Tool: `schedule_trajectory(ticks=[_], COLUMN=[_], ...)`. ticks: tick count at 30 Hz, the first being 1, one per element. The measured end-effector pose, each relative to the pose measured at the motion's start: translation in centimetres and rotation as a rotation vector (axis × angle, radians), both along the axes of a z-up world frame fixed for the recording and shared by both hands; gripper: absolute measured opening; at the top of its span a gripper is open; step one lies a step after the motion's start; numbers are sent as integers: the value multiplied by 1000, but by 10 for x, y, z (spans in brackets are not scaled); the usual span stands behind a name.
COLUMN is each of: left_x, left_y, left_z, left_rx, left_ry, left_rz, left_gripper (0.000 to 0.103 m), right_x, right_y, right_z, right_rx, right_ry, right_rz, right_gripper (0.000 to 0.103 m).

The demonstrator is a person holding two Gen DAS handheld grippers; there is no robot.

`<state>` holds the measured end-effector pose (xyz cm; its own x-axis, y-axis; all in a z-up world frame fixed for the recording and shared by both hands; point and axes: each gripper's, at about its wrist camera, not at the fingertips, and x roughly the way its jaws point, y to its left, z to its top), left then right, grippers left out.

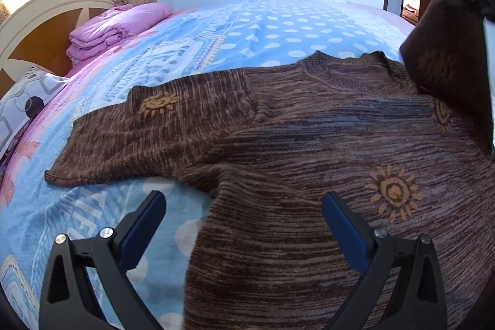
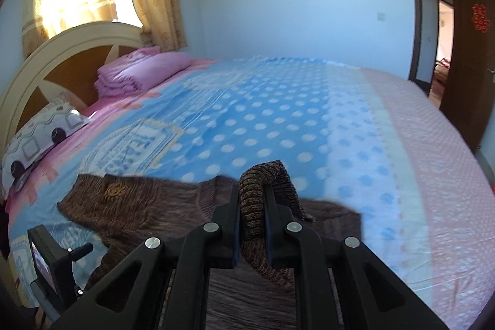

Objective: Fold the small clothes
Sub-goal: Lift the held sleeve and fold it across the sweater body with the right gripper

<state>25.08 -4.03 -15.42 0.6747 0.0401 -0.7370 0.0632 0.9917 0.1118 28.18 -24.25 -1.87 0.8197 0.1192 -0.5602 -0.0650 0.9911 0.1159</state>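
From the left wrist, the brown sweater (image 1: pixel 309 126) is seen spread on the bed (image 1: pixel 247 30), the left tongs (image 1: pixel 243 203) released above its hem. From the right wrist, a sleeve (image 2: pixel 252 206) is grasped by the right tongs (image 2: pixel 252 190); folded quilt (image 2: pixel 139 73) and pillow (image 2: pixel 37 144) lie well apart.

Sweater (image 1: pixel 309 138) lies spread on the bed (image 1: pixel 247 23) — folded quilt (image 1: pixel 114 27) behind, by the headboard (image 1: pixel 40 20).

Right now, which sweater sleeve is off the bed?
The right-hand sleeve: the right gripper is shut on it and holds it up over the brown knit sweater. The other sleeve lies flat on the blue bedspread.
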Motion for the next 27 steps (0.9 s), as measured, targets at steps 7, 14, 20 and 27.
schedule_trajectory(ticks=[7,14,20,27], left_x=[1,-10,-18,-6], left_y=[9,12,-8,-95], left_z=[-6,5,63,53], left_rx=[-29,-47,-47,55], left_ry=[65,147,111,71], left_rz=[-19,-114,-257,-400], left_gripper=[102,74,72,42], right_x=[21,7,-49,-89], right_y=[53,64,50,6], right_z=[-68,-116,-108,-111], right_rx=[64,252,66,126], right_ry=[117,289,223,157], right_rz=[87,258,237,132], right_gripper=[12,62,62,66])
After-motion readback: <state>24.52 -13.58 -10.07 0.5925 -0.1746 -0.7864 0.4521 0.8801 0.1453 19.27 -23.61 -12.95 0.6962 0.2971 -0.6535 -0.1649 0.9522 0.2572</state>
